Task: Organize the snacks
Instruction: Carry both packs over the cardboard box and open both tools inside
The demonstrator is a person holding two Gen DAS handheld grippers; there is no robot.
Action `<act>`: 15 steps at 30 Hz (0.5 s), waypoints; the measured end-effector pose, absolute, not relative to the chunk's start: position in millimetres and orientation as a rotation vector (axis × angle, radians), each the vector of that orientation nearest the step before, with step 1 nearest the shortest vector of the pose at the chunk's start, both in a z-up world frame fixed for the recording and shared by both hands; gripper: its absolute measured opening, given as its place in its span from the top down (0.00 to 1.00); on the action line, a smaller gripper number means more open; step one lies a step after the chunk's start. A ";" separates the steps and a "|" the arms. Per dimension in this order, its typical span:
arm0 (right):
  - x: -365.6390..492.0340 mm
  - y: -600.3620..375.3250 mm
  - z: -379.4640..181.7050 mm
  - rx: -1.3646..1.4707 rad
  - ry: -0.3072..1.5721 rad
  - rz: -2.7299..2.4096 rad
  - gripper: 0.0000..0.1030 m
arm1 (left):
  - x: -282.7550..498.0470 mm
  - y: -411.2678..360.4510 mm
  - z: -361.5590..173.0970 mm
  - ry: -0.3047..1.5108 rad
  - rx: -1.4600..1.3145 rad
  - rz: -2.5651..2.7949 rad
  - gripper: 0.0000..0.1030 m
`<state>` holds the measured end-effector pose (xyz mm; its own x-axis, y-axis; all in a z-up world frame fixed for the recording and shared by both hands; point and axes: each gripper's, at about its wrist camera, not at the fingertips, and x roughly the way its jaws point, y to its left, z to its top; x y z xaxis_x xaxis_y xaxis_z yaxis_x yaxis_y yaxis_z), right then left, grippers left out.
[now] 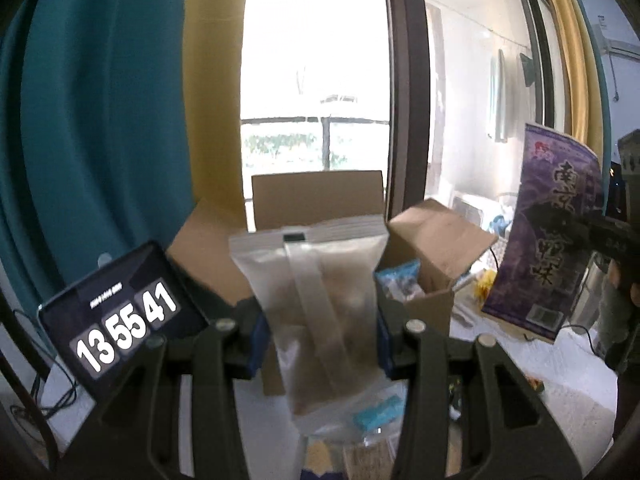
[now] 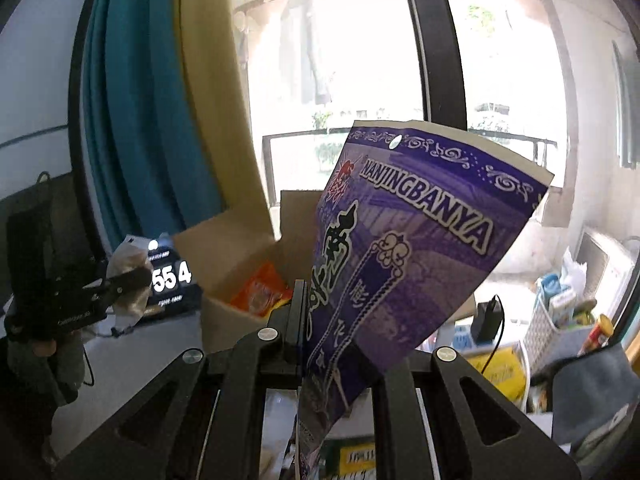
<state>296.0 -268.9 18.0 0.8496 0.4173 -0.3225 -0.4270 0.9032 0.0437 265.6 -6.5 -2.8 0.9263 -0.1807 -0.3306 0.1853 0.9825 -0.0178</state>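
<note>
My left gripper [image 1: 318,328] is shut on a clear snack pouch [image 1: 320,300] with brown contents, held upright in front of the open cardboard box [image 1: 432,240]. My right gripper [image 2: 340,320] is shut on a purple NANJINGBANYA snack bag [image 2: 400,248], held up above the table; that bag also shows at the right of the left wrist view [image 1: 548,232]. In the right wrist view the left gripper [image 2: 120,280] with its pouch [image 2: 128,276] is at the far left. The box [image 2: 236,248] holds an orange snack pack [image 2: 260,288]; a blue-white pack [image 1: 398,280] shows inside it too.
A tablet clock [image 1: 120,320] stands left of the box. A white basket [image 2: 552,320] with items, a yellow box [image 2: 500,368] and a charger [image 2: 486,316] sit at right. A teal packet [image 1: 378,416] lies on the white table [image 1: 560,368]. Curtains and a window are behind.
</note>
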 end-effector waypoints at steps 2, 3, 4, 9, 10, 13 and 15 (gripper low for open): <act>307.0 -268.8 21.3 -0.028 0.330 0.441 0.89 | 271.8 -7.2 1.8 0.318 0.011 -0.183 0.58; 313.2 -267.5 23.0 -0.035 0.329 0.439 0.89 | 275.7 -6.6 3.9 0.310 0.007 -0.180 0.58; 315.2 -265.4 22.0 -0.042 0.327 0.437 0.89 | 279.7 -6.2 6.4 0.300 0.001 -0.178 0.58; 343.0 -260.7 26.2 -0.064 0.326 0.423 0.89 | 307.6 -3.8 21.1 0.248 -0.038 -0.165 0.58; 350.6 -260.9 27.1 -0.058 0.330 0.423 0.89 | 314.7 -2.6 24.1 0.242 -0.050 -0.166 0.58; 370.3 -257.9 30.1 -0.055 0.327 0.406 0.89 | 336.4 -1.1 29.5 0.232 -0.057 -0.165 0.58; 383.6 -254.3 30.4 -0.055 0.328 0.388 0.89 | 351.0 -1.7 30.4 0.241 -0.045 -0.160 0.58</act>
<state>383.6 -254.3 30.4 0.8738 0.3625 -0.3243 -0.3801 0.9249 0.0097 351.0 -1.7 30.4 0.9586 -0.1628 -0.2337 0.1521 0.9863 -0.0633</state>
